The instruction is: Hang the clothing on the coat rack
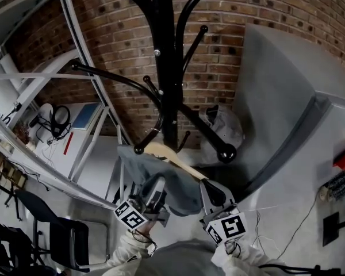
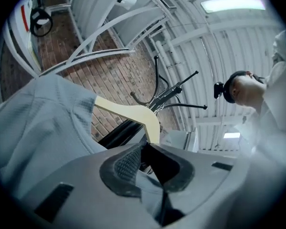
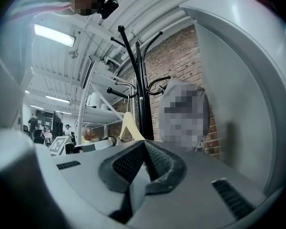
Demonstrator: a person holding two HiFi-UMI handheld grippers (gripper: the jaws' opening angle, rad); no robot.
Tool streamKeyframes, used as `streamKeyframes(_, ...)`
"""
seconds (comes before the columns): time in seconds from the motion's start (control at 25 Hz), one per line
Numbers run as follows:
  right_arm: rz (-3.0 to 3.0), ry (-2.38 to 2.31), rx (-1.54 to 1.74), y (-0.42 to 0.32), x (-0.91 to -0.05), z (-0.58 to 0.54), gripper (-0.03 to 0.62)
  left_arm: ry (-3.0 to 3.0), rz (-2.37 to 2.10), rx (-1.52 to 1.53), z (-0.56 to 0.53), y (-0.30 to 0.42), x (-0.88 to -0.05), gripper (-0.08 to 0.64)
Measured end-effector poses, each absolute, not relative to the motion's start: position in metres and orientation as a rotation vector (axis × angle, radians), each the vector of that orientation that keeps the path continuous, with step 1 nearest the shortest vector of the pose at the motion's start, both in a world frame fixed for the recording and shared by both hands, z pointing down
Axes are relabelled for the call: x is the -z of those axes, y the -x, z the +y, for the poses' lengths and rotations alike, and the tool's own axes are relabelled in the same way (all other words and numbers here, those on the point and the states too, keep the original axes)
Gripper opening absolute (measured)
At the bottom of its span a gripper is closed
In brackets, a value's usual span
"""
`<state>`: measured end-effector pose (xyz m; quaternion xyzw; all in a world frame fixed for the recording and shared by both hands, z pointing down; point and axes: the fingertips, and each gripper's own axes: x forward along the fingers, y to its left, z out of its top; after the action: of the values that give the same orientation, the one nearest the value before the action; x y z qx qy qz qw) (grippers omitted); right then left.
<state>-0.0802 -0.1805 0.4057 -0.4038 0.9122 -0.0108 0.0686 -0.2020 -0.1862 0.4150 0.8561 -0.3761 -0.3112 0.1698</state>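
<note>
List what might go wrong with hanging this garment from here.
1. The left gripper pinches the garment, not the hanger, so lifting may pull the cloth off it.
2. The rack has knobbed lower arms right by the garment, and the cloth could snag on one.

brick wall [image 1: 264, 16] | headphones [image 1: 60, 119] on white desk [image 1: 52, 147] | black chair [image 1: 63, 236] lower left
</note>
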Motion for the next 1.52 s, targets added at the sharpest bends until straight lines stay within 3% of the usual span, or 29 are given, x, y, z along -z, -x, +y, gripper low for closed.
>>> streamKeyframes(0.2,2.777,1.169,0.04,0.089,-0.407,-0.179,0.023,-2.495,-1.234,0.752,-0.175,0.207,-0.421,0.016)
streamKeyframes(0.64,2.846,1.113,0.063,0.099,-0.417,-0.174,0.023,-2.546,-1.716,0.394,-0.149,0.224,-0.42,0.008)
streamKeyframes(1.52,2.927,1.071,0.061,0.107,-0.429,-0.159,0.023,-2.485,-1.875,0.247,-0.131,0.241,-0.436,0.008)
